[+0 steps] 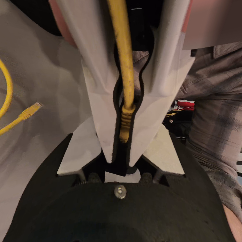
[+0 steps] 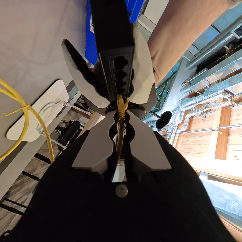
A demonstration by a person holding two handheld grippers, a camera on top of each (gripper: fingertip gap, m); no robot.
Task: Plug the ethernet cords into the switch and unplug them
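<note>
The black switch (image 2: 113, 34) shows in the right wrist view, with a row of several ports facing me. My left gripper (image 2: 117, 91) is shut on the switch, with a white finger (image 2: 81, 83) on each side. My right gripper (image 2: 121, 113) is shut on the ribbed boot of a yellow ethernet cord (image 2: 120, 137). The cord's plug (image 2: 119, 99) has its tip at the mouth of the nearest port, and its depth is unclear. In the left wrist view the right gripper's fingers (image 1: 99, 91) pinch the same plug (image 1: 124, 131), and the switch is mostly hidden.
A second yellow cord with a loose plug (image 1: 31, 111) lies on the pale table (image 1: 32, 65). Tied yellow cords (image 2: 26, 106) hang over a white board (image 2: 43, 104). A blue bin (image 2: 90, 39) stands behind the switch. A person's plaid shirt (image 1: 209, 117) is close on the right. My hands' fingertips stand some 9 centimeters from each other.
</note>
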